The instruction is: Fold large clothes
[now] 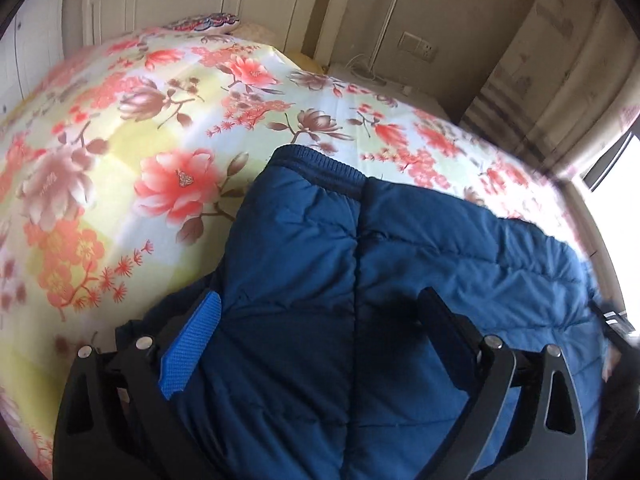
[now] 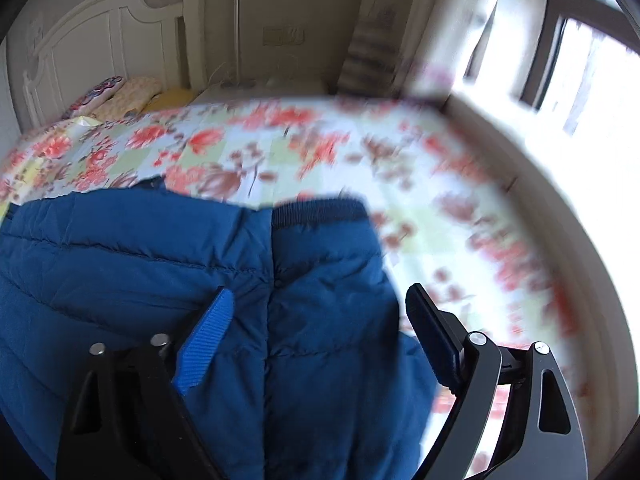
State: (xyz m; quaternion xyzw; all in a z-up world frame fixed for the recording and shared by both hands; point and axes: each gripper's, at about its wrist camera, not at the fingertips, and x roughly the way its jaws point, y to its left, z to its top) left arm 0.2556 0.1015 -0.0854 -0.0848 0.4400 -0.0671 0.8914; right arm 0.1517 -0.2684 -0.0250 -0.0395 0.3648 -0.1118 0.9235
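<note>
A blue quilted jacket lies on the floral bedspread; it also shows in the right wrist view. Its ribbed cuffs point toward the headboard. My left gripper stands wide open, and thick jacket fabric lies between its fingers. My right gripper is also wide open over a sleeve with a ribbed cuff. I cannot tell whether either gripper's pads press the fabric. The right wrist view is motion-blurred.
A white headboard and pillows are at the bed's far end. A nightstand stands beside it under a wall socket. Curtains and a bright window are to the right.
</note>
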